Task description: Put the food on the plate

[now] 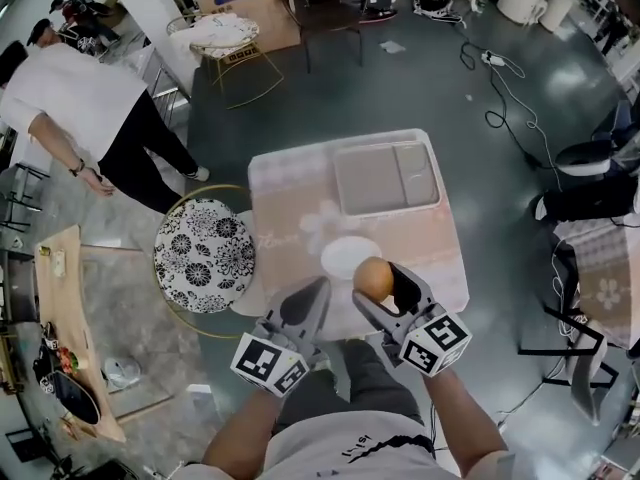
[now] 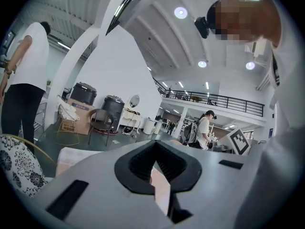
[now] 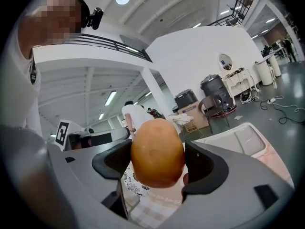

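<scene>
Pinching the brown food (image 3: 157,151) in my right gripper (image 1: 383,286), I've the plate (image 1: 335,254) just ahead, below; left gripper (image 1: 312,300) pressed together, empty.

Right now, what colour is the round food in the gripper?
The food is golden orange-brown, clearest in the right gripper view.
</scene>
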The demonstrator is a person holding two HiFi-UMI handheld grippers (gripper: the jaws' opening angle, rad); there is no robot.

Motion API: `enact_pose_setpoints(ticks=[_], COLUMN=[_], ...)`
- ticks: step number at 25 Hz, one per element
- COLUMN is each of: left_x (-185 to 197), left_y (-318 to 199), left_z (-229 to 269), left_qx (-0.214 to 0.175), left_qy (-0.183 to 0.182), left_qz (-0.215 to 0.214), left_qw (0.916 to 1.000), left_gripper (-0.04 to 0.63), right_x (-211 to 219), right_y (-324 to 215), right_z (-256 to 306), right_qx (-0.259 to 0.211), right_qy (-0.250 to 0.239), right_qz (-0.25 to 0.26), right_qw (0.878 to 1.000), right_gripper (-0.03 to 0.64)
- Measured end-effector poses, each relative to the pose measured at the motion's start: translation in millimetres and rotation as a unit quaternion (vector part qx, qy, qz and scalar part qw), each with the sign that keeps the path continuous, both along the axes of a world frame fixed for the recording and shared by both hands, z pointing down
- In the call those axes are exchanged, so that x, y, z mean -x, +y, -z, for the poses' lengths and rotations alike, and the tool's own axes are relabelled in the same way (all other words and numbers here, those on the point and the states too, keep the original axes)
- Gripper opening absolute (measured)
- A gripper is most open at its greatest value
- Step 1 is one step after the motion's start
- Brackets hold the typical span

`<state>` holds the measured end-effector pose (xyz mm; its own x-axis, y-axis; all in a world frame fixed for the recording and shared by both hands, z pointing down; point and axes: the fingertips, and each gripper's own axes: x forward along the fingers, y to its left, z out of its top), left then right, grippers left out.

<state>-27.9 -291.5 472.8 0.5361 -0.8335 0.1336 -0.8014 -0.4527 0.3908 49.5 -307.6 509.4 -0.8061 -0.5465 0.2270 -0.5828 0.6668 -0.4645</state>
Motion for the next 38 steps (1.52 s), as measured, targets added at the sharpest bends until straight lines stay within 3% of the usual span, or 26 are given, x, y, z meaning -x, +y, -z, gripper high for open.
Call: enact_pose_setpoints(ticks=[12, 20, 26, 38], left_x=[8.5, 7.4, 10.1, 5.0], left_y=[-28.5, -29.6, -32.9, -39.0], left_z=[-102.6, -145.1, -167.3, -199.9], left_qx=[0.006, 0.008, 0.012, 0.028], left_qy=[-0.015, -0.009, 0.0, -0.02], left_qz=[0.013, -0.004, 0.004, 0.003], left_qw=[0.9998, 0.9999, 0.9999, 0.9994], left_gripper=[0.003, 0.003, 0.003, 0.003], right_x=[9.3, 11.5, 20.1, 27.6], right_y=[-21.8, -34.4, -39.9, -46.8], right_z=[-141.4, -205.4, -248.0, -292.9], right_qx=[0.031, 0.011, -0.014, -0.039], right_qy=[0.054, 0.114, 0.207, 0.335], right_qz=[-0.031, -0.044, -0.006, 0.041], right_qw=[0.998, 0.992, 0.978, 0.941], right_gripper=[0.316, 0.316, 0.316, 0.316])
